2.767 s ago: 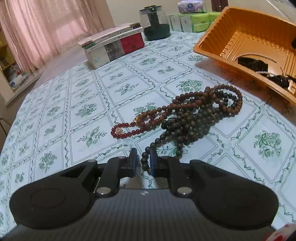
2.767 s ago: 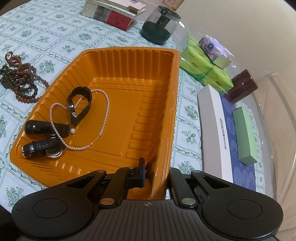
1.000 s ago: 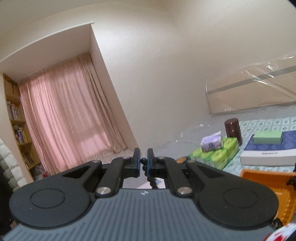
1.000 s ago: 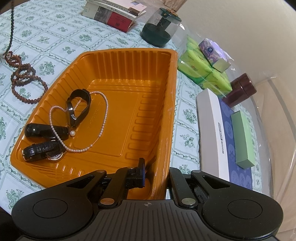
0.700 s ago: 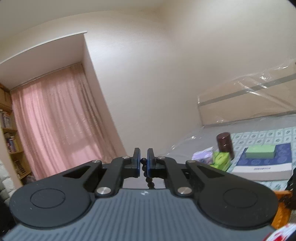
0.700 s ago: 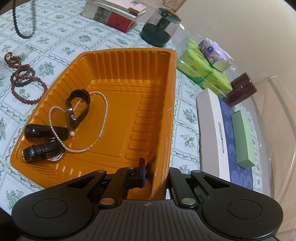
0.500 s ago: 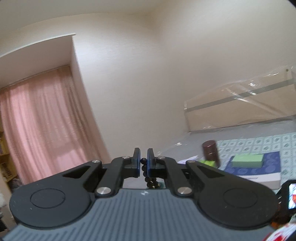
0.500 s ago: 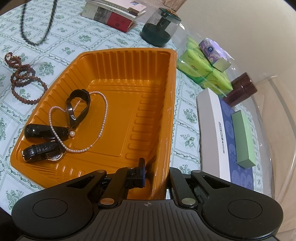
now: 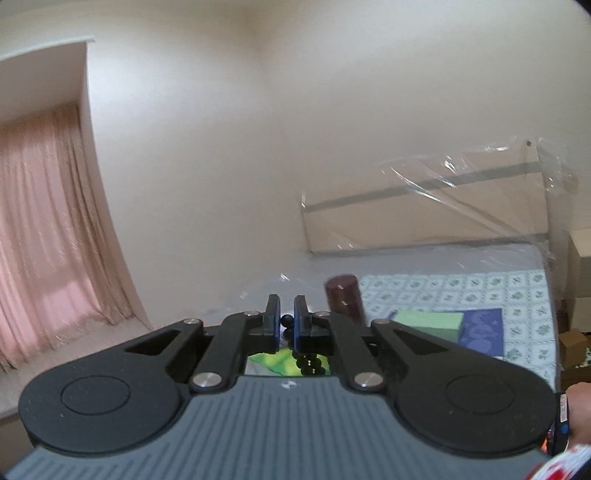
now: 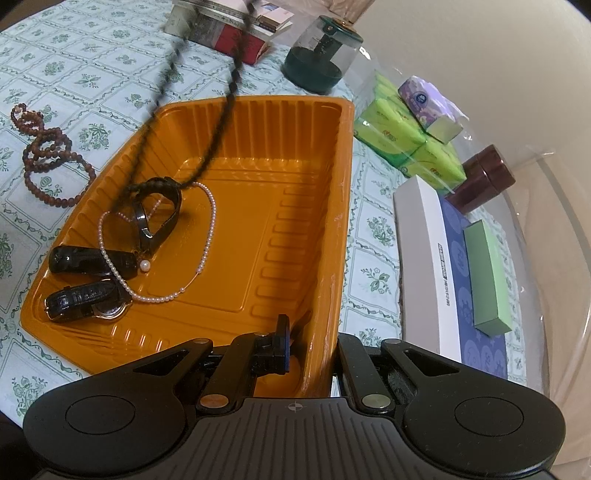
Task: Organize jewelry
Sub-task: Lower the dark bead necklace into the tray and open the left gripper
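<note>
My left gripper point(image 9: 287, 308) is held high, nearly level, shut on a dark bead necklace point(image 9: 309, 363) that hangs below its pads. From the right wrist, that necklace point(image 10: 221, 110) is a blurred loop dangling over the orange tray point(image 10: 258, 110); its lower end is near a black bangle point(image 10: 162, 206), contact unclear. The tray also holds a pearl necklace point(image 10: 207, 236), a black watch point(image 10: 85, 299) and a black strap point(image 10: 81, 260). My right gripper point(image 10: 314, 350) is shut on the tray's near right wall. A brown bead strand point(image 10: 48, 155) lies on the tablecloth left of the tray.
Behind the tray stand a stack of books point(image 10: 229, 33) and a glass-domed dark green jar point(image 10: 321, 55). To its right are green tissue packs point(image 10: 406, 147), a brown jar point(image 10: 484, 177) and a white-and-blue box point(image 10: 436, 266) bearing a green box point(image 10: 487, 277).
The dark necklace has swung from the far left of the table to hang over the tray. The left wrist view has panned right along the wall. The right gripper has kept still.
</note>
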Motion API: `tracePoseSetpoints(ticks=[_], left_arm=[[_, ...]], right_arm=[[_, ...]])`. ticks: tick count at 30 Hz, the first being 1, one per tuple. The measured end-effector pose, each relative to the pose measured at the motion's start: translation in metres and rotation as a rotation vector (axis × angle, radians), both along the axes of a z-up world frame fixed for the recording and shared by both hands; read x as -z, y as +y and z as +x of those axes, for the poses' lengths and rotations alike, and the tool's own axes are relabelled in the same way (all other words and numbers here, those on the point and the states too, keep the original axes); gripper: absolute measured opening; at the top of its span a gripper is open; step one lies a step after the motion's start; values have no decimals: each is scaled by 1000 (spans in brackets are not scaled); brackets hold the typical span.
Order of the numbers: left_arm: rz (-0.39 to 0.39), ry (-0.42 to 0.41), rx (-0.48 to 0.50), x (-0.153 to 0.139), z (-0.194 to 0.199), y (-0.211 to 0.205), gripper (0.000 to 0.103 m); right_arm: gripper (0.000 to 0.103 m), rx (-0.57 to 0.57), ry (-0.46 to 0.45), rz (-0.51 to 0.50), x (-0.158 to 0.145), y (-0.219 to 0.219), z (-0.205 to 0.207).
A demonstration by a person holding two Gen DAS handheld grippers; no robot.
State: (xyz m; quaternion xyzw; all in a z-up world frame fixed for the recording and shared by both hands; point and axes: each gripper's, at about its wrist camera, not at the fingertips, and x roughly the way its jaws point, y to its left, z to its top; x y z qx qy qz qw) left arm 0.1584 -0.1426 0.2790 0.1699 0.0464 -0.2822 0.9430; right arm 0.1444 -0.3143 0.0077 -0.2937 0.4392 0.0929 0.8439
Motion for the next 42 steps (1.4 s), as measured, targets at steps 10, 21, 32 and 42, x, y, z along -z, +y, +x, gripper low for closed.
tracePoseSetpoints(ticks=[10, 21, 32, 42], left_arm=[[72, 190, 42, 61, 25, -27, 6], [146, 320, 56, 116, 33, -40, 6], [169, 408, 76, 142, 43, -49, 6], [173, 479, 63, 161, 50, -47, 6]], right_arm=[[6, -6, 4, 3, 2, -2, 1], [6, -7, 7, 6, 3, -4, 2], [6, -6, 9, 8, 5, -4, 2], [6, -3, 12, 12, 5, -6, 3]])
